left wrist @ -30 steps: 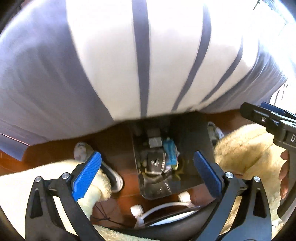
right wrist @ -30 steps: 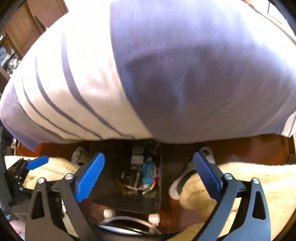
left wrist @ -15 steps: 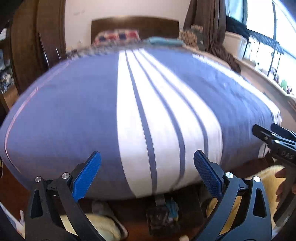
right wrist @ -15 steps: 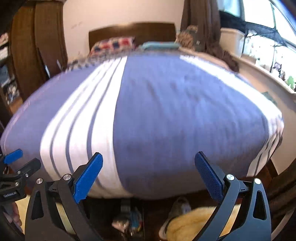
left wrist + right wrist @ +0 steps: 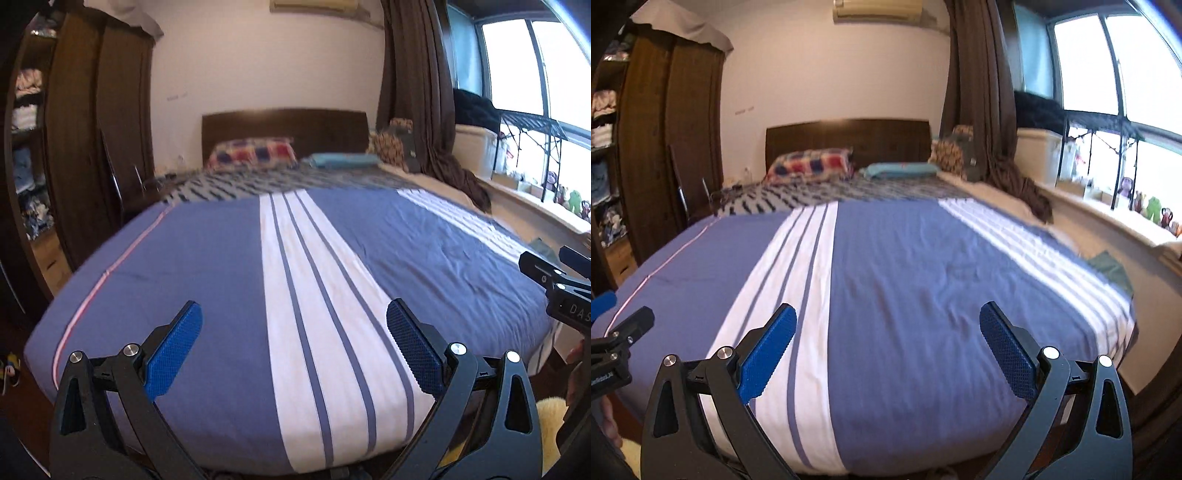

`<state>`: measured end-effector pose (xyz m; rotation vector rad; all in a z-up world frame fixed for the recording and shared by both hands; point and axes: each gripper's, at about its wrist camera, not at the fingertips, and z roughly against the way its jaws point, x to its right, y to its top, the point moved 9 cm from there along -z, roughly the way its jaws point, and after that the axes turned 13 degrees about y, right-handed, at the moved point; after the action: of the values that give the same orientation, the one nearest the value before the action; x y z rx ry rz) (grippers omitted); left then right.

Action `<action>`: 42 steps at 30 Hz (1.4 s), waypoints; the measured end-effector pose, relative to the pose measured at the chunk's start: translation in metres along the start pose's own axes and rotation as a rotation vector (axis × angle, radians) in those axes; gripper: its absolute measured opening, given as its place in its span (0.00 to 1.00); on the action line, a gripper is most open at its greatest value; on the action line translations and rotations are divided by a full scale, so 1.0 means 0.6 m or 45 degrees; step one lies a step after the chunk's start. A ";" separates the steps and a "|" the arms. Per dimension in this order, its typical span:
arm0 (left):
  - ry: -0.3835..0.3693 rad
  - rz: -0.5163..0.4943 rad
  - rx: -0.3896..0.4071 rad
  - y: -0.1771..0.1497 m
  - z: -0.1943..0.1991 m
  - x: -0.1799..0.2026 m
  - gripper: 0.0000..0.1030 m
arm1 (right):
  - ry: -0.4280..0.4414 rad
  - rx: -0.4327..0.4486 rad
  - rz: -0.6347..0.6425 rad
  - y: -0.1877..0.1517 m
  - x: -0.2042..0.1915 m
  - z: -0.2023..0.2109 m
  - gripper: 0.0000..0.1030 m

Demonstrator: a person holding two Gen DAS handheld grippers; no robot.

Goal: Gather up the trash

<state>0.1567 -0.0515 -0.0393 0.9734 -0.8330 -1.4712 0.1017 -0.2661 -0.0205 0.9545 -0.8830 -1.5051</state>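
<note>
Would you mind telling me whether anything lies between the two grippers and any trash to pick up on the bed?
No trash shows in either view. Left gripper and right gripper are open over the striped bedspread, with nothing between them and it. A green item lies near its right edge; what it is cannot be told.

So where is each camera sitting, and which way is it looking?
Left wrist: sits on the left gripper, looking up the bed toward the headboard; its open blue fingers and the right gripper at the right edge show.
Right wrist: sits on the right gripper, facing the same way, slightly further right; its open fingers and the left gripper show.
Both share the bed, checked pillow and window.
</note>
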 end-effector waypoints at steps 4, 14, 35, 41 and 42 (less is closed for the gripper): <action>-0.007 0.030 0.022 0.021 0.022 -0.007 0.92 | 0.007 0.036 -0.007 0.019 -0.007 0.017 0.97; 0.015 0.026 0.019 0.008 0.039 -0.004 0.92 | -0.016 0.006 -0.026 0.003 -0.016 0.028 0.97; -0.019 0.017 -0.025 -0.008 0.017 0.009 0.92 | -0.054 -0.042 -0.022 -0.019 -0.009 0.014 0.97; -0.007 0.025 -0.032 -0.008 0.008 0.006 0.92 | -0.052 -0.046 -0.023 -0.020 -0.011 0.009 0.97; -0.007 0.026 -0.032 -0.007 0.008 0.005 0.92 | -0.053 -0.046 -0.023 -0.020 -0.011 0.009 0.97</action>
<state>0.1505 -0.0538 -0.0417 0.9396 -0.8244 -1.4642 0.0929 -0.2577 -0.0287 0.9100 -0.8759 -1.5564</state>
